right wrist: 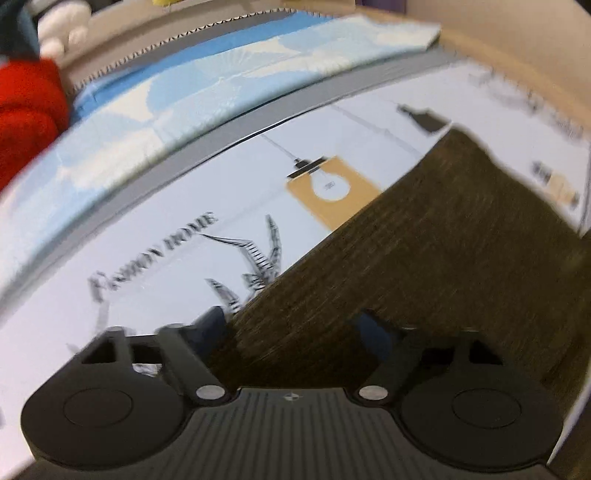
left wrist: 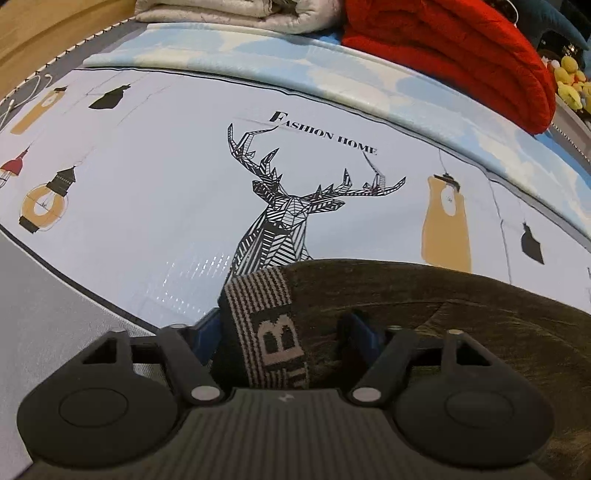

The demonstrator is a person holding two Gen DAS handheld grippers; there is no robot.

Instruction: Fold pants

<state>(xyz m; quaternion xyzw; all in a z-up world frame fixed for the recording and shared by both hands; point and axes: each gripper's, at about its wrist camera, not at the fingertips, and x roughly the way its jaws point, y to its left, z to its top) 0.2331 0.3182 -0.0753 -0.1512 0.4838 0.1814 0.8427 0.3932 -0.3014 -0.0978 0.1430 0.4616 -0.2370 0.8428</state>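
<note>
Left wrist first. Left tool (left wrist: 284,328) angled steeply down over the waistband end of the pants (left wrist: 461,325); striped elastic band (left wrist: 266,332) with a big letter B sitting between the blue pads (left wrist: 364,332), jaws roughly half spread, no visible pinch on the cloth. Probably parked there to pin or regrab the waist corner for the next fold. Pants dark olive, lying flat at near right on a pale printed mat (left wrist: 166,177) with deer head (left wrist: 291,218), "FASHION HOME" lettering (left wrist: 325,134) and lamp motifs. Beyond it, a blue-and-white sheet (left wrist: 258,66), folded grey quilt (left wrist: 236,14) far left, red blanket (left wrist: 461,48) far right, yellow plush toys (left wrist: 570,81) at far right edge. Looks like a bed, wooden frame at far left.

Right wrist next, heavily motion-blurred. Right tool (right wrist: 295,328) also half spread, hovering above a pant leg (right wrist: 424,258) running from near centre to far right; left pad beside the leg's edge, right pad over the cloth, contact not clear, nothing clamped. Likely heading for an edge to lift and fold over. Same mat, lettering and yellow lamp print (right wrist: 332,192) to the left; blue sheet behind, red blanket far left, white plush (right wrist: 66,26) at far left.
</note>
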